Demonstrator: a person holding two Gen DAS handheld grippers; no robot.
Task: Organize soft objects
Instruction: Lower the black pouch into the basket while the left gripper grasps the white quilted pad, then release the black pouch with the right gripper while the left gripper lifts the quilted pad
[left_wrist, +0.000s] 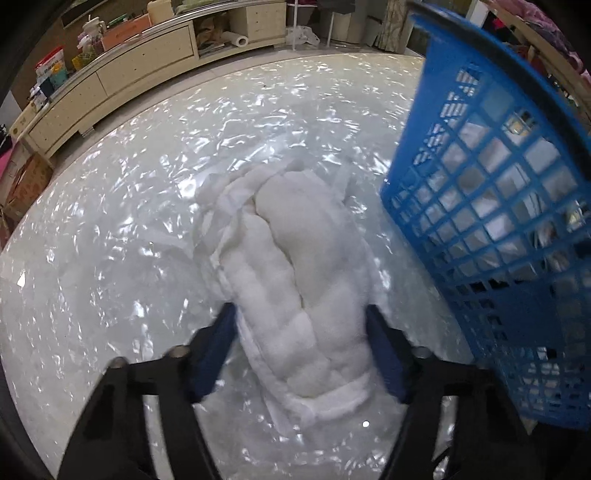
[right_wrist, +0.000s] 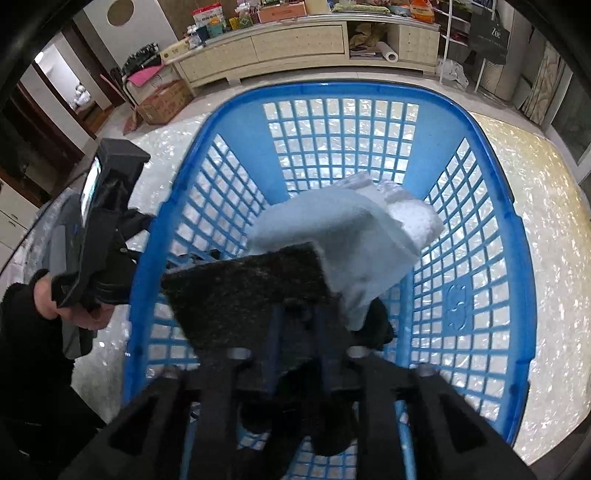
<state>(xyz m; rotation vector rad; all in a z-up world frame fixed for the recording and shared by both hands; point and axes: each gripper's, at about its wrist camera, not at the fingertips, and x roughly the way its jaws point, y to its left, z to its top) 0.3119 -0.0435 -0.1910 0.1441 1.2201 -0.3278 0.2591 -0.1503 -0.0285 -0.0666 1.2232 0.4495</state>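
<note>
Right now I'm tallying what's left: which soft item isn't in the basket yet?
The white padded bundle, lying on the table between the left gripper's fingers; the others already lie inside the blue basket.

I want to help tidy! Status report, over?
Left gripper straddling white padding roll on table, grip unclear. Right gripper over blue basket, dark felt and pale cloth at its tips, hold unclear. Nothing blocking basket.
</note>
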